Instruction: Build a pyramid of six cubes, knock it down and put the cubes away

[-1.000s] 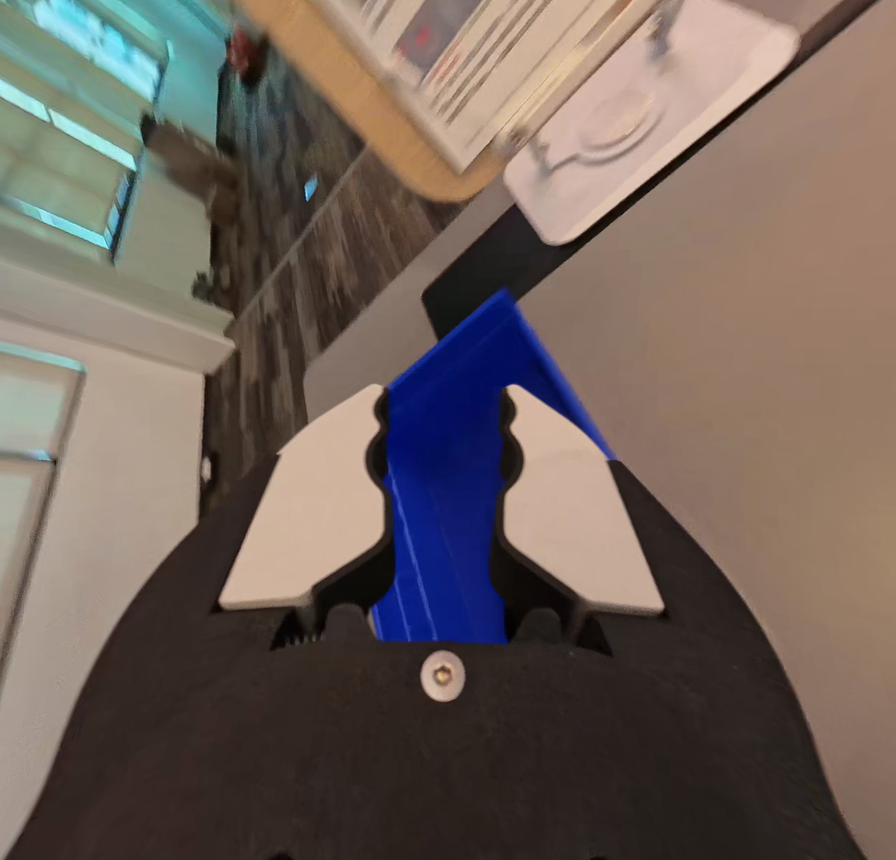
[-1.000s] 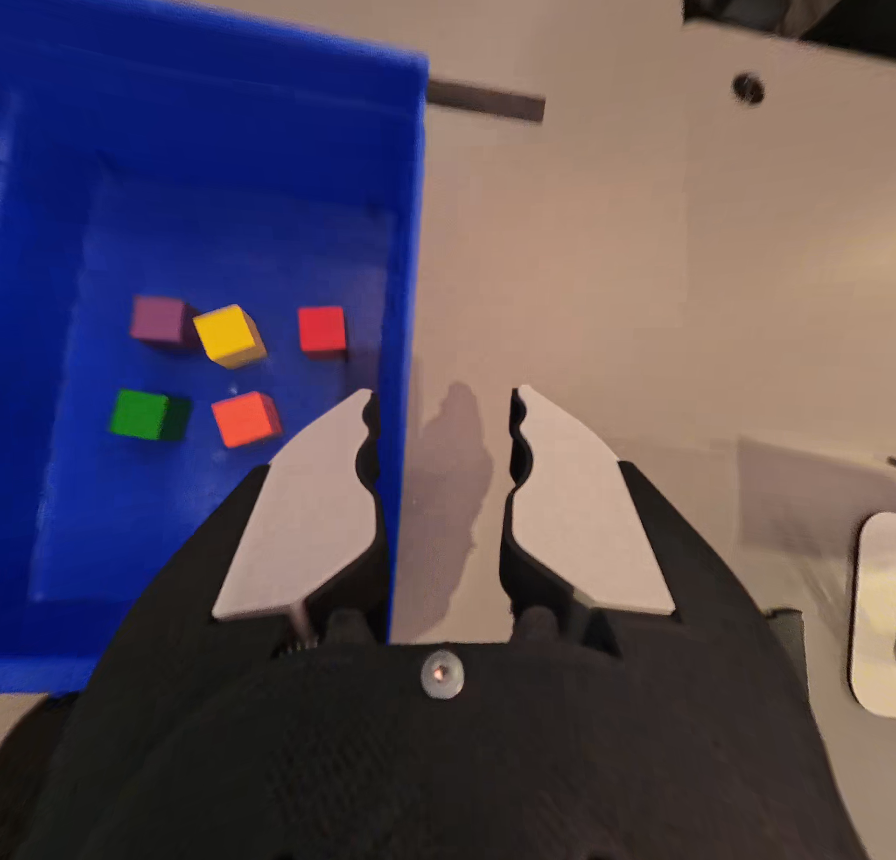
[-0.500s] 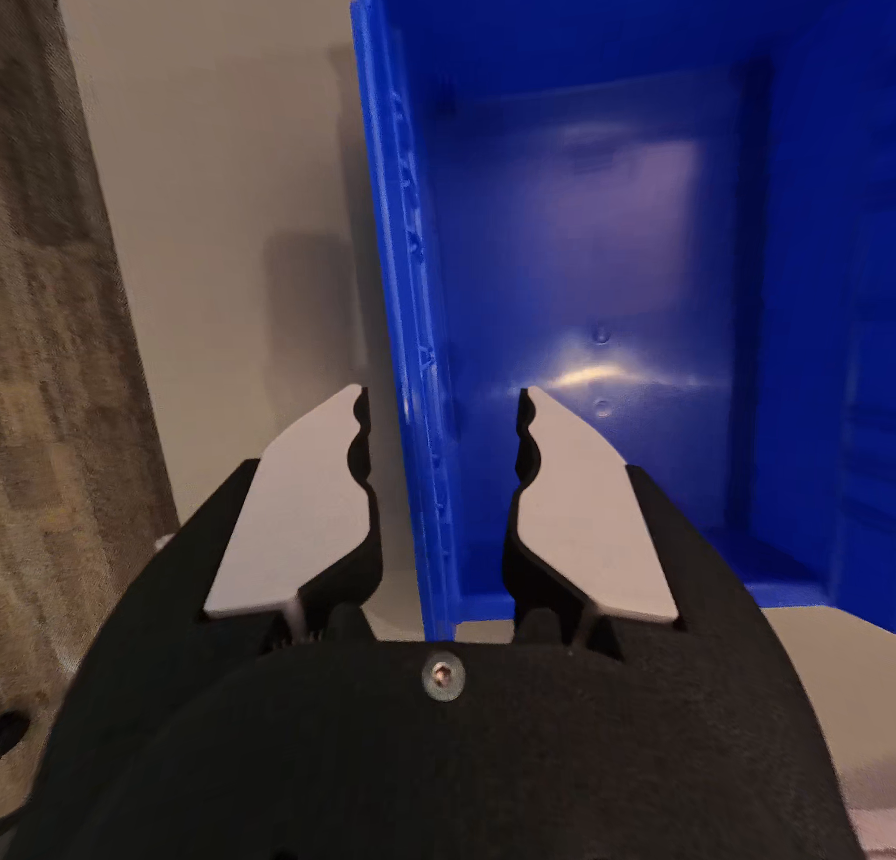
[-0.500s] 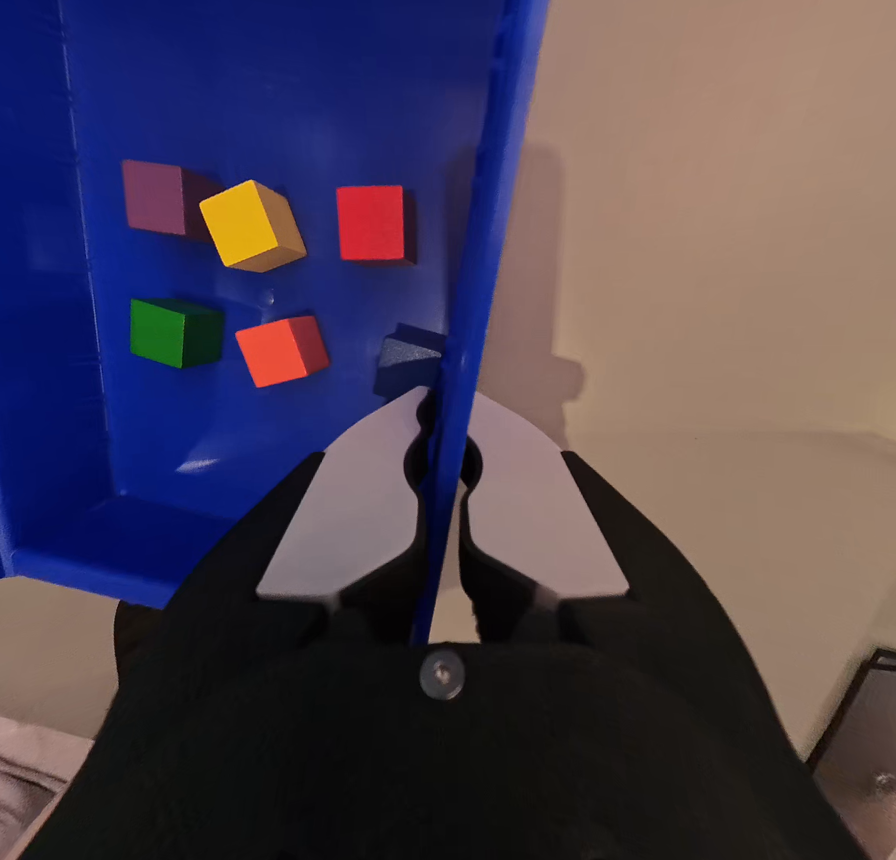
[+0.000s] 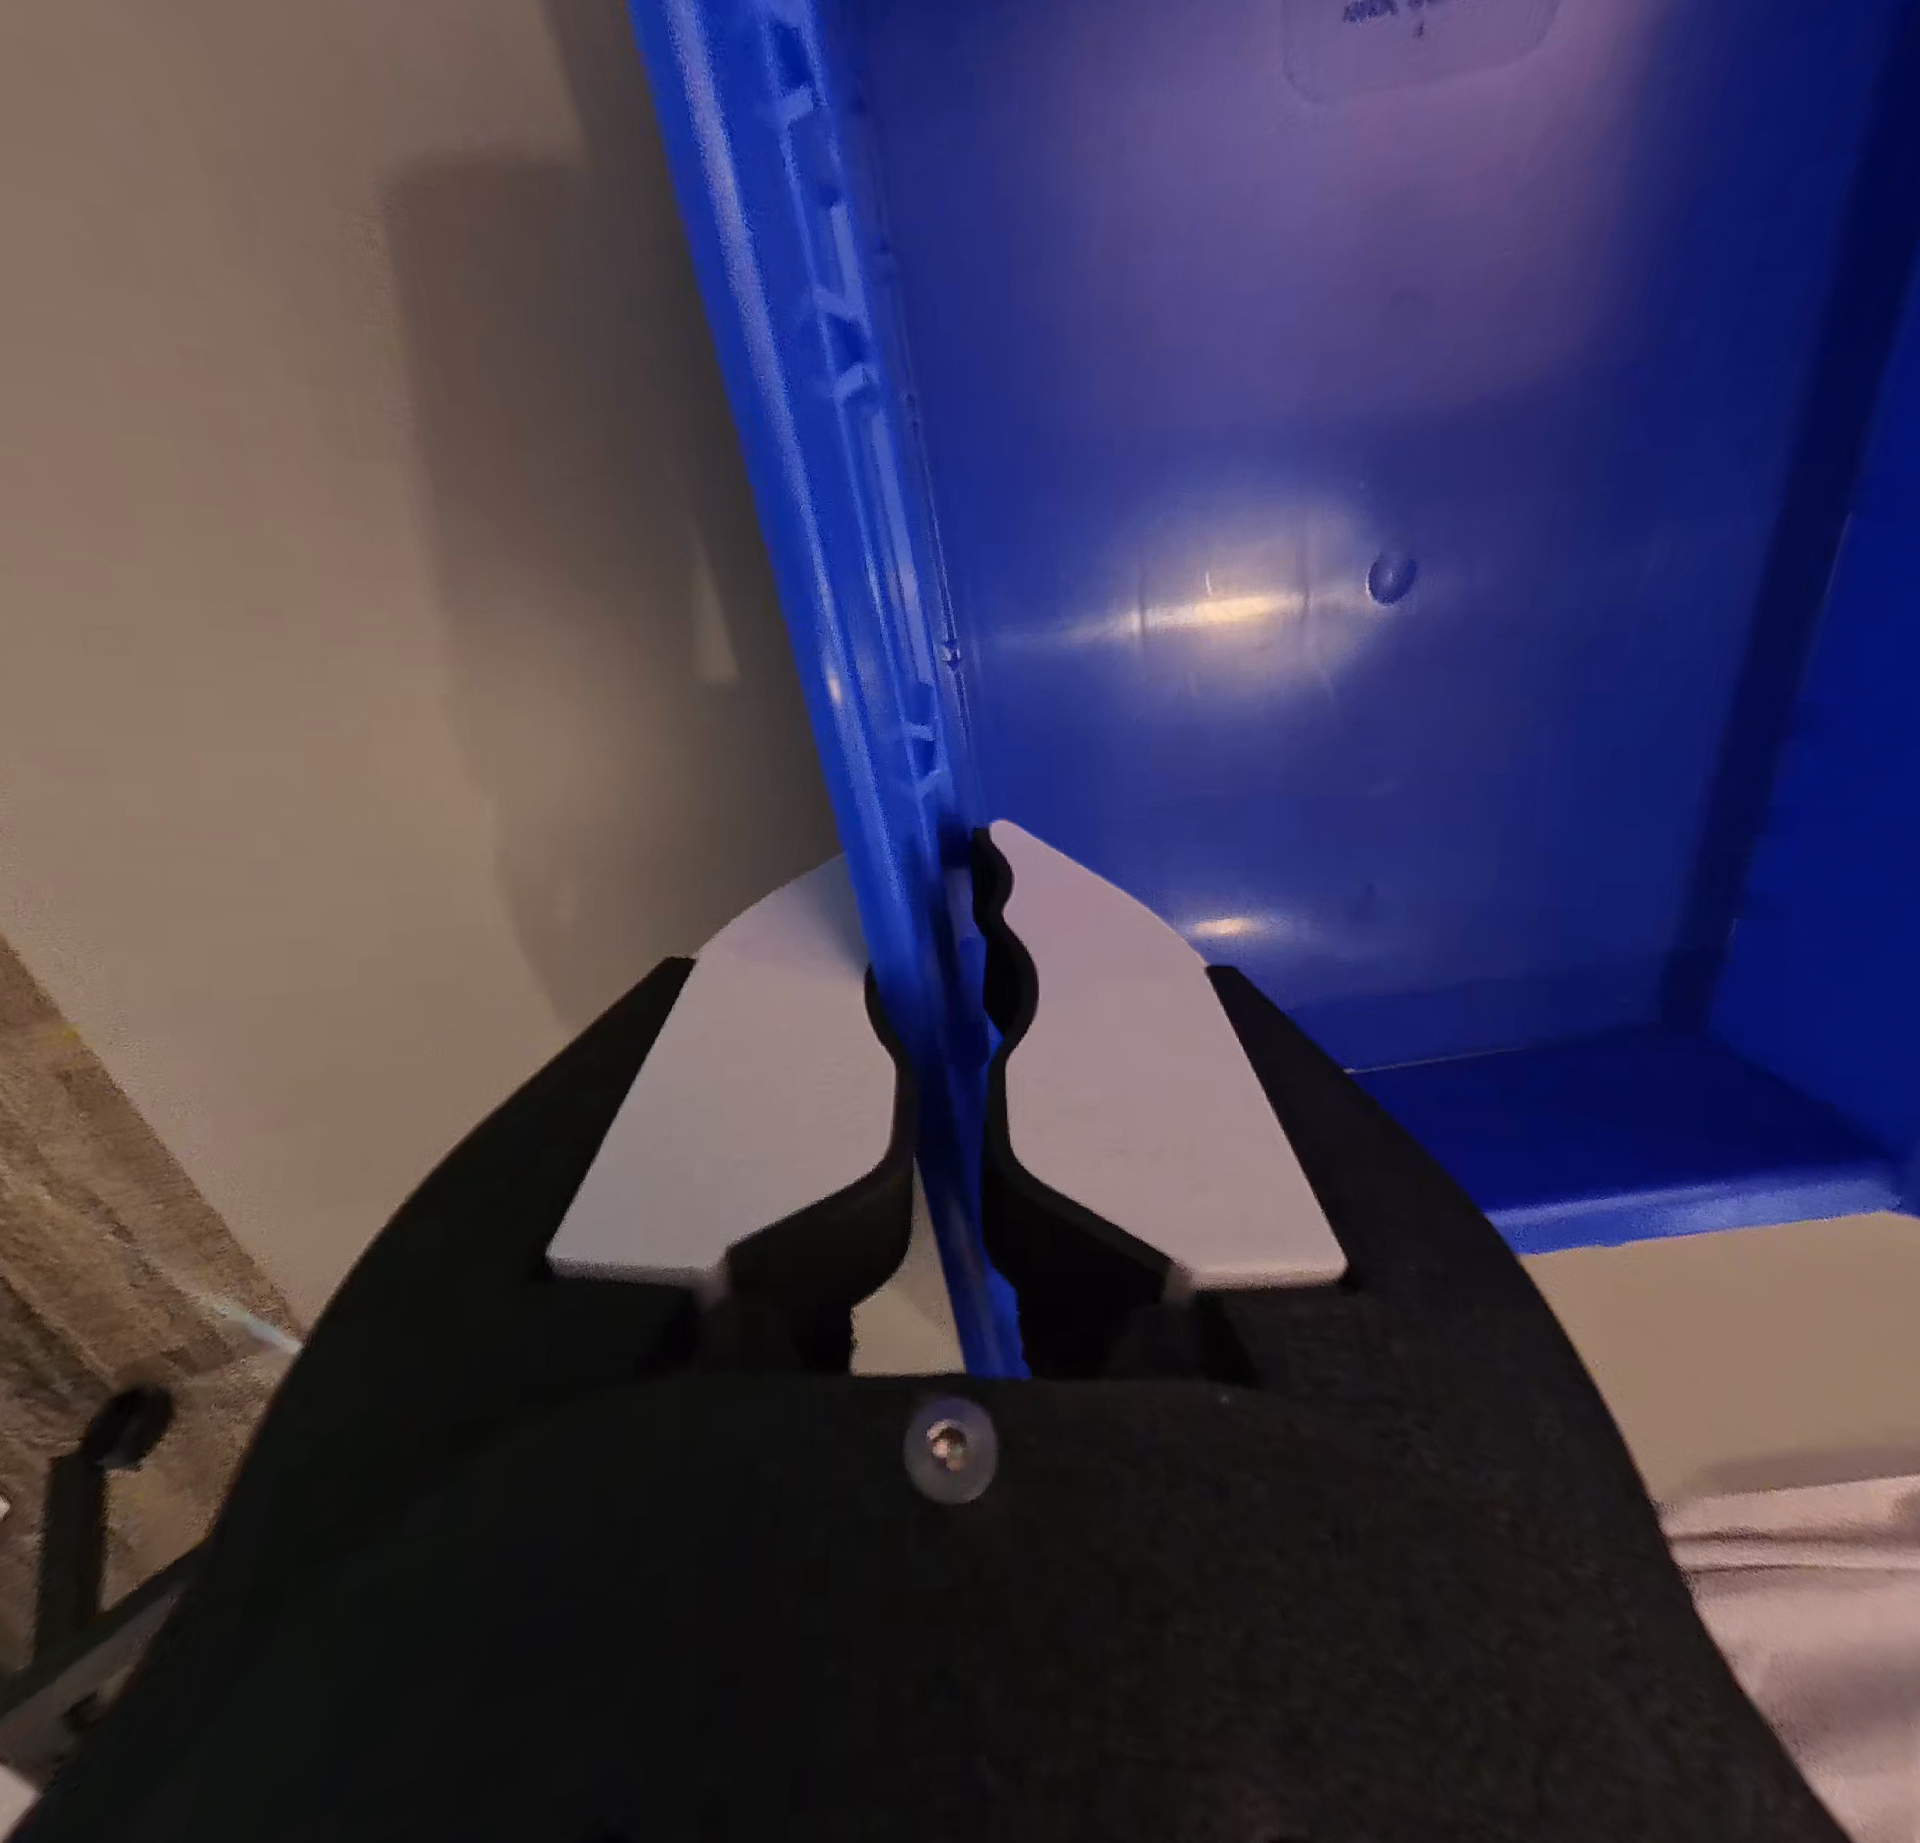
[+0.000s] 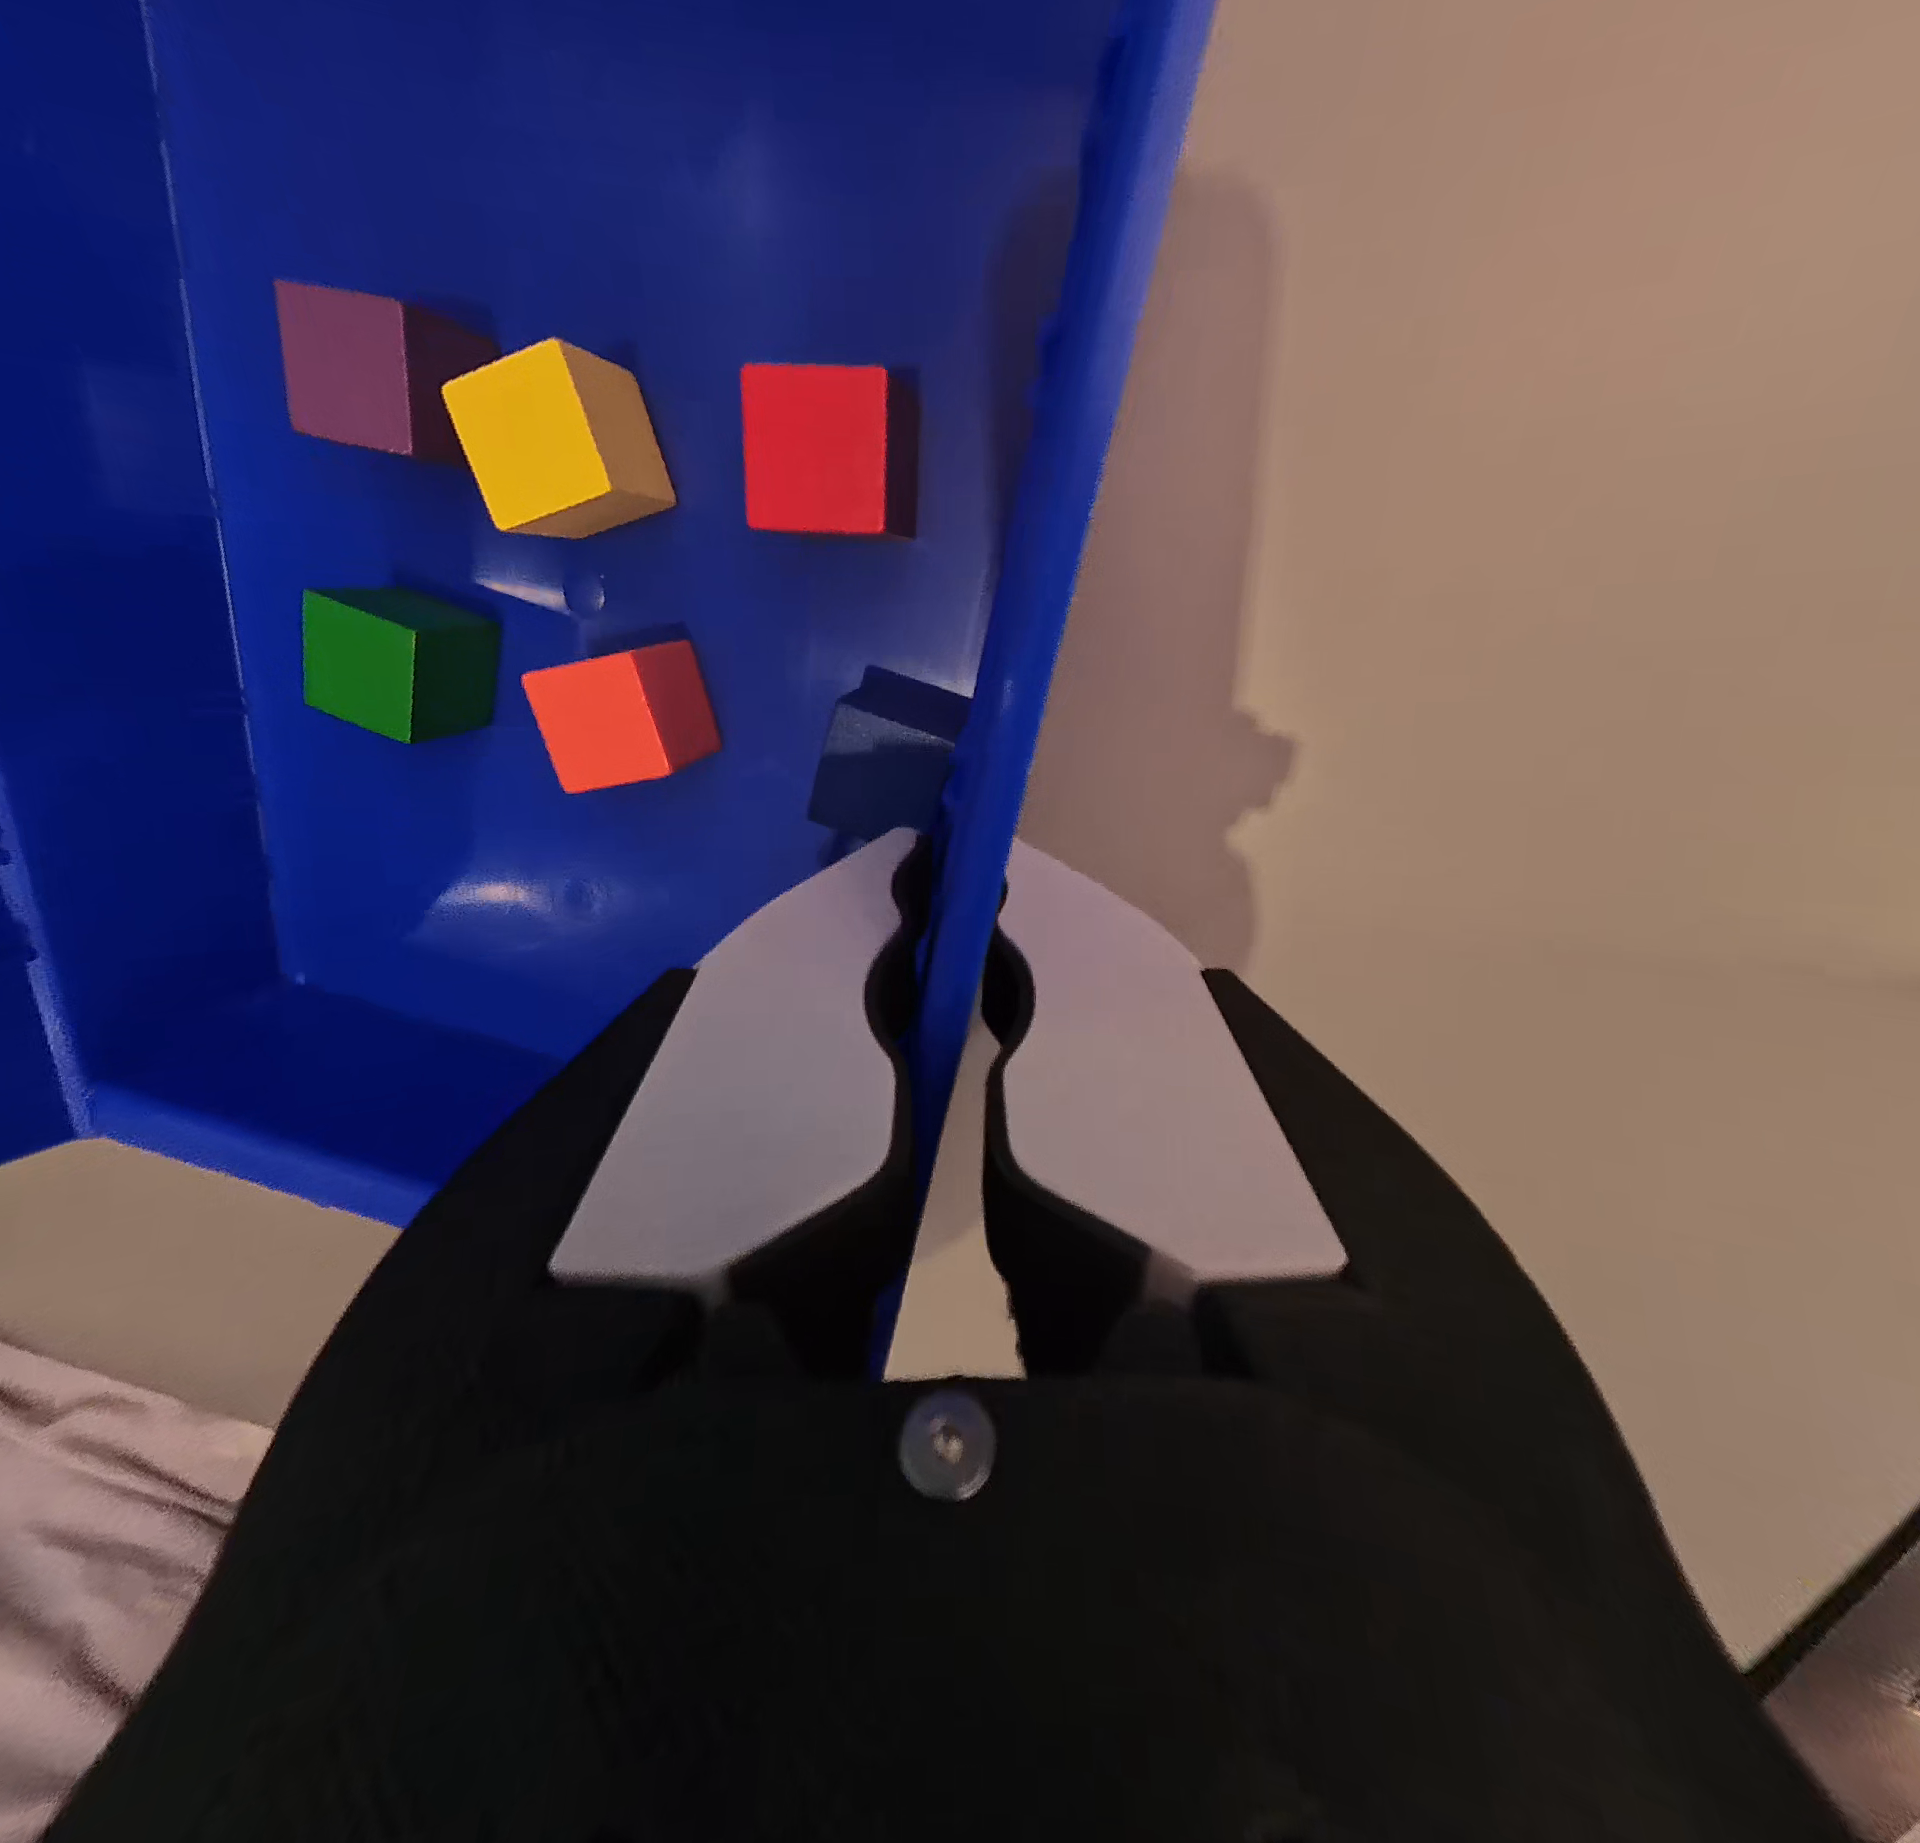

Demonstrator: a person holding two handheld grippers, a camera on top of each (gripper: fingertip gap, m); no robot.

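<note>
A blue plastic bin [image 6: 644, 183] holds several cubes: purple [image 6: 343, 365], yellow [image 6: 540, 432], red [image 6: 816, 448], green [image 6: 364, 661], orange [image 6: 597, 718] and dark blue [image 6: 878, 754]. My right gripper [image 6: 951, 863] is shut on the bin's right wall [image 6: 1091, 339], one finger inside and one outside. My left gripper [image 5: 925, 858] is shut on the bin's left wall [image 5: 821, 391]. The left wrist view shows only bare bin floor [image 5: 1351, 339]; the cubes are out of its sight.
The bin rests on a beige tabletop [image 6: 1558, 546], which also shows in the left wrist view [image 5: 312, 443]. Brown carpet [image 5: 83, 1170] lies past the table edge at lower left. Grey fabric [image 6: 94, 1461] lies at the near edge. A dark table edge [image 6: 1849, 1606] is at lower right. The left gripper's tips are roughly 70 cm from the right gripper's.
My left gripper swung from pointing away down to the bin and closed on its left wall. My right gripper closed on the right wall half a second ago and moved slightly closer.
</note>
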